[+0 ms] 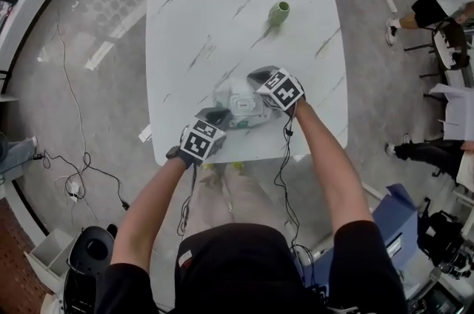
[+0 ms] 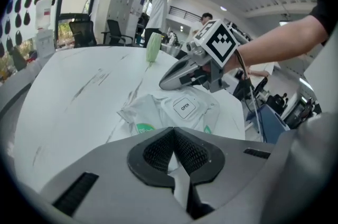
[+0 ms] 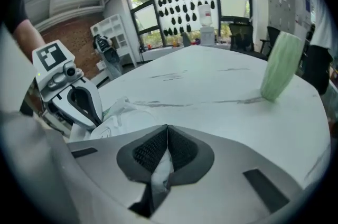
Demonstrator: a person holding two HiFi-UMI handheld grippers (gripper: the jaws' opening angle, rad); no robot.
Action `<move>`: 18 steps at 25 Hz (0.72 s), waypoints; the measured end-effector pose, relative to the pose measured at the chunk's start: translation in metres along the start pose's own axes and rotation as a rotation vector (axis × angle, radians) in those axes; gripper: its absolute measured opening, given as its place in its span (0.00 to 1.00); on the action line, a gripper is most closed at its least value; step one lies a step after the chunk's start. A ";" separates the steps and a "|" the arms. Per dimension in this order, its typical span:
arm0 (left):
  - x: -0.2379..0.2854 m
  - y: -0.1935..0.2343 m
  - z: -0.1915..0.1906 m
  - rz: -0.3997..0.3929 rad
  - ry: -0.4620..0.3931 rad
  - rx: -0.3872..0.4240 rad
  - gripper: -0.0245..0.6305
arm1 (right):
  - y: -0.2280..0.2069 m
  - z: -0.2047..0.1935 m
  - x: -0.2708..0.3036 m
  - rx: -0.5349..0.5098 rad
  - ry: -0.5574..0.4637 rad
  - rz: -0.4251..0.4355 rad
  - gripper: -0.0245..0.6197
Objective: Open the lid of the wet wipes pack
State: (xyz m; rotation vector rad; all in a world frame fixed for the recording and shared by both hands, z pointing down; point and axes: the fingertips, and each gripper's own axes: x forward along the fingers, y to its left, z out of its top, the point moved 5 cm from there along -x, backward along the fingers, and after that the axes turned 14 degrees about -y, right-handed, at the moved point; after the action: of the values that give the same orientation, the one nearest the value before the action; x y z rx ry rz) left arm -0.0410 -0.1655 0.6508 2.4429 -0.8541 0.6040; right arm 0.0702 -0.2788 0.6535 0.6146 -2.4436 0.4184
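With the left tool (image 2: 173, 133) and right tool (image 3: 166, 130) both clenched on the wet wipes pack (image 1: 238, 107), one should anchor it while the lid (image 2: 185, 106) is lifted gently.

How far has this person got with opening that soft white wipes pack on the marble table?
Done: both grippers are clamped on the soft white plastic wet wipes pack, the left hand-held gripper on its near edge, the right hand-held gripper on white film at its far end. In hand: the pack is pinned between them. Left: the square lid labelled OPEN lies flat, not yet lifted.
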 end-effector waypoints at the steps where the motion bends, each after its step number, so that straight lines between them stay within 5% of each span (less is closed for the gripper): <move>1: -0.004 -0.001 0.000 0.008 -0.008 -0.009 0.07 | 0.000 0.000 -0.008 0.067 -0.030 -0.040 0.06; 4: -0.038 -0.015 0.004 0.057 -0.079 -0.001 0.07 | 0.009 0.006 -0.057 0.254 -0.252 -0.222 0.12; 7: -0.080 -0.034 0.018 0.082 -0.181 -0.037 0.07 | 0.039 0.003 -0.119 0.330 -0.390 -0.336 0.12; 9: -0.102 -0.042 0.031 0.108 -0.235 -0.039 0.07 | 0.060 0.001 -0.154 0.346 -0.429 -0.368 0.11; 13: -0.155 -0.042 0.061 0.235 -0.206 -0.008 0.07 | 0.108 0.018 -0.218 0.385 -0.532 -0.392 0.04; 18: -0.215 -0.051 0.129 0.254 -0.481 0.049 0.07 | 0.157 0.073 -0.276 0.293 -0.682 -0.489 0.04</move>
State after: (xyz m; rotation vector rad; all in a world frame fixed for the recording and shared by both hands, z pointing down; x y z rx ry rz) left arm -0.1282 -0.1065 0.4175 2.5862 -1.3654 0.1116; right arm 0.1569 -0.0856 0.4054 1.6629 -2.7198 0.4080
